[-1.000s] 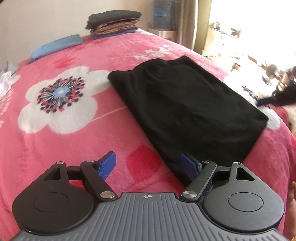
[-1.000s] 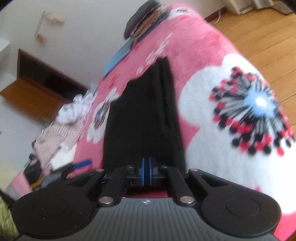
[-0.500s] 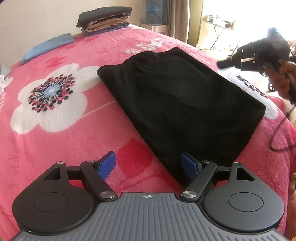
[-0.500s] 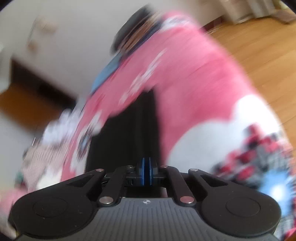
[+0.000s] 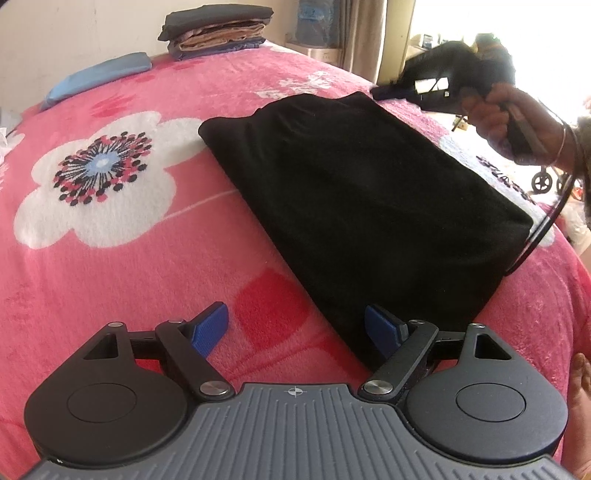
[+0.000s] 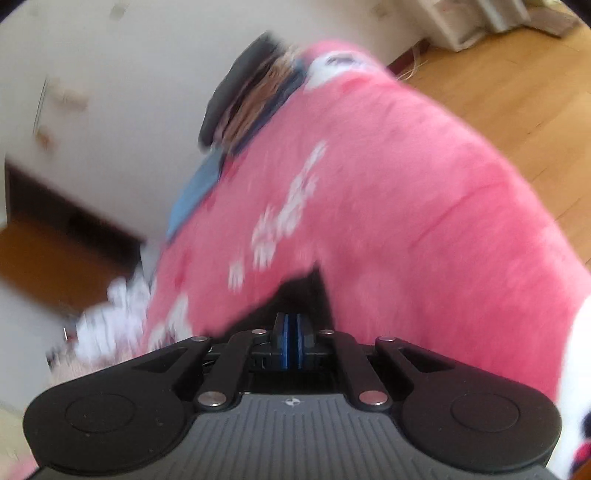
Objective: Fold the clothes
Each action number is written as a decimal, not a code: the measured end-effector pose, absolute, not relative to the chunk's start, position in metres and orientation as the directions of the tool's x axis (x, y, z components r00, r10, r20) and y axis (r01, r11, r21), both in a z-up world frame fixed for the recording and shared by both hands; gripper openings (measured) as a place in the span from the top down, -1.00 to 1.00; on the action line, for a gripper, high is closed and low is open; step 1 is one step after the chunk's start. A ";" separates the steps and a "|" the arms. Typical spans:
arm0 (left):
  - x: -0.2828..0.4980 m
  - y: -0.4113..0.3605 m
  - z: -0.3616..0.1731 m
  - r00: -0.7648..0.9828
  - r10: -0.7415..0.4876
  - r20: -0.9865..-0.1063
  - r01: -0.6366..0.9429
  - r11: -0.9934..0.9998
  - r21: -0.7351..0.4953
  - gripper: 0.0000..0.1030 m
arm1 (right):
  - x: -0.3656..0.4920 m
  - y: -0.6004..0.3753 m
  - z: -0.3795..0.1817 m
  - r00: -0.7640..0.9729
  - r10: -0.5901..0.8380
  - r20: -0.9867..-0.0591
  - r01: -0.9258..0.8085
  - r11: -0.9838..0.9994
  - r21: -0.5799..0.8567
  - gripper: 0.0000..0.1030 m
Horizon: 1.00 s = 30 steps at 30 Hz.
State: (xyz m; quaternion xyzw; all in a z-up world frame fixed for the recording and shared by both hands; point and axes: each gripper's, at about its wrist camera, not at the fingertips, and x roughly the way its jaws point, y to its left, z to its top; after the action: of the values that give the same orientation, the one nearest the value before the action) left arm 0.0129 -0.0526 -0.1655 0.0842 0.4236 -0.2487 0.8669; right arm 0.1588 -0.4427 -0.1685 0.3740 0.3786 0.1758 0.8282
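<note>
Pink fleece blanket with big white flowers, spread over a bed. Pale wall behind; wooden floor to one side; bright window at the far right in the left wrist view. Folded black garment lying flat on the blanket, slanting away from the left tool. Left tool wide open, blue pads apart, nothing between them, one pad over the garment's near corner. Right tool gripped in a hand above the garment's far end; blue pads pressed together in its own blurred view, no cloth visible between them. Pile of folded clothes at the bed's far edge, a folded blue cloth beside it.
</note>
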 end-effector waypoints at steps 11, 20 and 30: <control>0.013 -0.049 -0.166 0.513 -0.364 -0.777 0.501 0.862 -0.073 -0.62 | 0.178 -0.419 -0.178 0.632 0.610 -0.478 0.014 0.607 0.794 0.89; 0.013 -0.049 -0.167 0.522 -0.357 -0.775 0.500 0.864 -0.061 -0.63 | 0.183 -0.374 -0.181 0.489 0.725 -0.485 -0.076 0.589 0.805 0.89; 0.012 -0.046 -0.166 0.526 -0.353 -0.774 0.485 0.872 -0.067 -0.63 | 0.170 -0.366 -0.171 0.466 0.773 -0.431 -0.088 0.525 0.847 0.88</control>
State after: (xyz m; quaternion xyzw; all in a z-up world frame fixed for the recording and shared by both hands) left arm 0.0125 -0.0457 -0.1664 0.0784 0.4229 -0.2407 0.8701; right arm 0.1695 -0.3658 -0.1709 0.3963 0.4319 0.2838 0.7588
